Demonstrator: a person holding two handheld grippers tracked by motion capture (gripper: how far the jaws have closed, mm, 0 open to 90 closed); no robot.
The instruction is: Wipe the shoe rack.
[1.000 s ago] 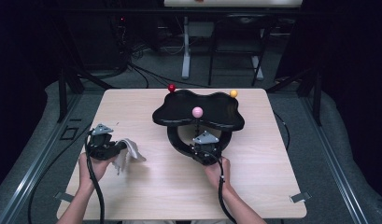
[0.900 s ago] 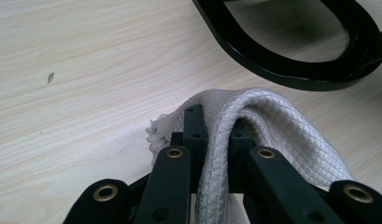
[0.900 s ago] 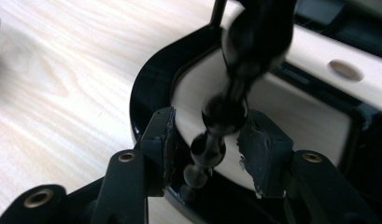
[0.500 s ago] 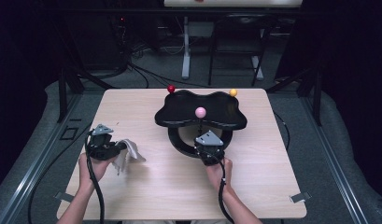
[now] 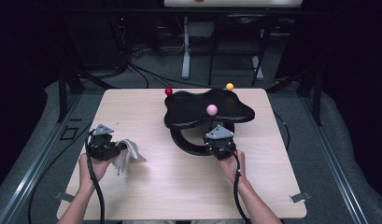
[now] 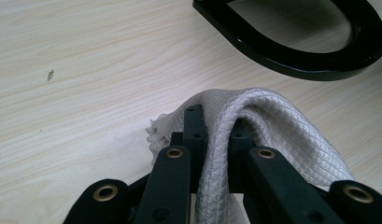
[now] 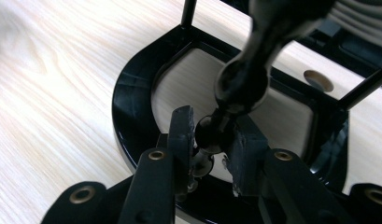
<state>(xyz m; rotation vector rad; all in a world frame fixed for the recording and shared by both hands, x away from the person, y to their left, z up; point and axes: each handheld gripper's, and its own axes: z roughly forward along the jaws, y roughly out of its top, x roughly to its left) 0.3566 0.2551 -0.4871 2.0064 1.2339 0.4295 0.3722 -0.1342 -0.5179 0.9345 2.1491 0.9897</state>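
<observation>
Black stand with wavy top tray sits centre-right on wood table; red ball, yellow ball, pink ball top its posts. Right claw just closed, pads clamped on thin black stem below tray, likely to steady or tilt stand. Left claw closed on grey cloth, bunched between pads, held just off table left of stand, apparently ready for wiping
</observation>
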